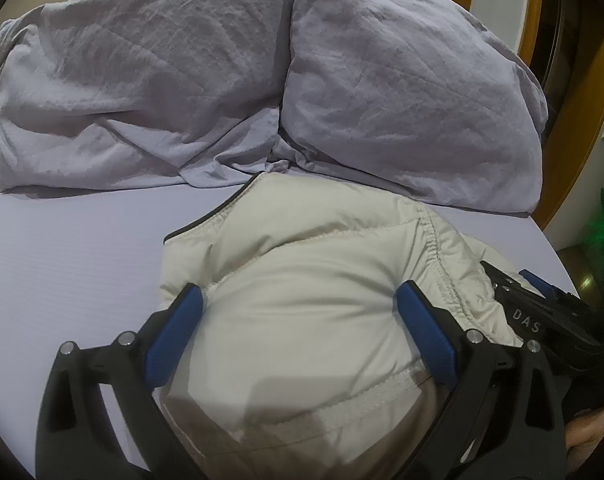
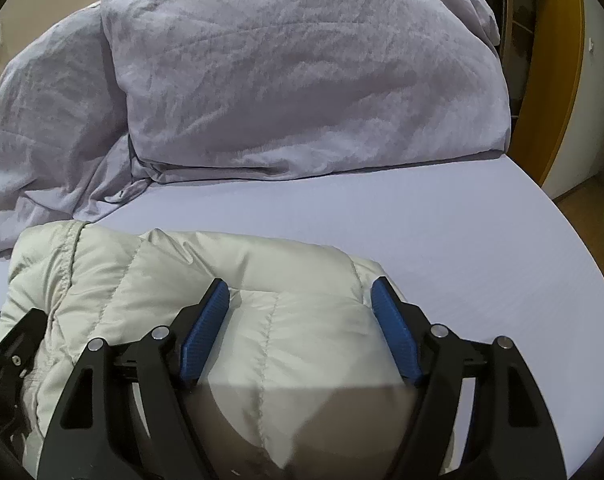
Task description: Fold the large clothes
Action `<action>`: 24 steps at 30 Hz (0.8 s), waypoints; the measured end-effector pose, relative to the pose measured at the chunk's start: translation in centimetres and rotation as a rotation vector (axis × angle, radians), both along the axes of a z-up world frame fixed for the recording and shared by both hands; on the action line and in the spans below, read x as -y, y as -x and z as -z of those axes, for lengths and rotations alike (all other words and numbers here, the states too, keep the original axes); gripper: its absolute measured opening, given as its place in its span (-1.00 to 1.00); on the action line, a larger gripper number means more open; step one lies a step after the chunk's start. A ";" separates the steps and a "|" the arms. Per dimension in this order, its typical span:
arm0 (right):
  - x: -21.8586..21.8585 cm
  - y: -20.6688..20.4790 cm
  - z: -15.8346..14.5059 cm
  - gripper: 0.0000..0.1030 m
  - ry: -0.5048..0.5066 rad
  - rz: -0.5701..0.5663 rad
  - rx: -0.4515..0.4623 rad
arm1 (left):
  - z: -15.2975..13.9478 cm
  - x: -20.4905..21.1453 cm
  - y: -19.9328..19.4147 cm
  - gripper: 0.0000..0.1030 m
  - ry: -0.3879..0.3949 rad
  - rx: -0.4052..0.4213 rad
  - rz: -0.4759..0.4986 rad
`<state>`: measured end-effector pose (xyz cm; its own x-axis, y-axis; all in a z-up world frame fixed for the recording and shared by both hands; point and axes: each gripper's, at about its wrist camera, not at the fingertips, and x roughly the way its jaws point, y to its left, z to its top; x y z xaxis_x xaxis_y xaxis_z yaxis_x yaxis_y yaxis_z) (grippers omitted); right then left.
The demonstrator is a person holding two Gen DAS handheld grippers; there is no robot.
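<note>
Lying on the bed (image 1: 62,248) is a puffy cream jacket (image 1: 302,272), bunched up near the front edge, just in front of two big crumpled purple pillows (image 1: 402,92). The left gripper (image 1: 300,312) hangs over the jacket with its jaws wide apart. Its blue pads (image 1: 174,340) sit on either side of a puffy part, and I cannot tell if they squeeze it. The right gripper (image 2: 300,304) is over the other side of the jacket (image 2: 230,264). Its jaws are wide too, with a puffy part between the blue pads (image 2: 394,332); they do not seem to pinch it. In the left view, the right gripper (image 1: 542,312) shows at the side with white letters "DAS" on it. No other words can be read.
</note>
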<state>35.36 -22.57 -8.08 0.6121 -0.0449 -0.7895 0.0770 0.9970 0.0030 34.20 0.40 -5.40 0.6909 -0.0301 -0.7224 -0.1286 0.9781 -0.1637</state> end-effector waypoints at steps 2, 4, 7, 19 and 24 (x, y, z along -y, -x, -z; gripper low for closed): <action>-0.1 -0.1 -0.1 0.48 0.007 -0.001 -0.012 | 0.0 0.0 0.0 0.90 -0.001 -0.003 0.000; -0.1 -0.1 -0.4 0.49 0.009 -0.001 -0.029 | -0.1 0.0 -0.1 0.90 0.000 -0.009 0.003; 0.1 1.0 -1.5 0.49 -0.007 -0.012 -0.025 | -0.6 -0.3 0.2 0.90 -0.002 -0.018 0.016; 0.7 6.8 -2.8 0.48 -0.058 -0.065 0.037 | -1.7 -0.7 5.0 0.91 0.066 -0.016 0.011; 0.4 7.8 -1.7 0.48 -0.048 -0.050 0.044 | -1.1 -0.4 5.8 0.93 0.052 -0.008 0.008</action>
<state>27.56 -23.00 -6.35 0.6466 0.0239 -0.7625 0.0257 0.9983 0.0530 28.40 0.77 -4.33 0.6850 -0.0729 -0.7249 -0.1227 0.9692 -0.2134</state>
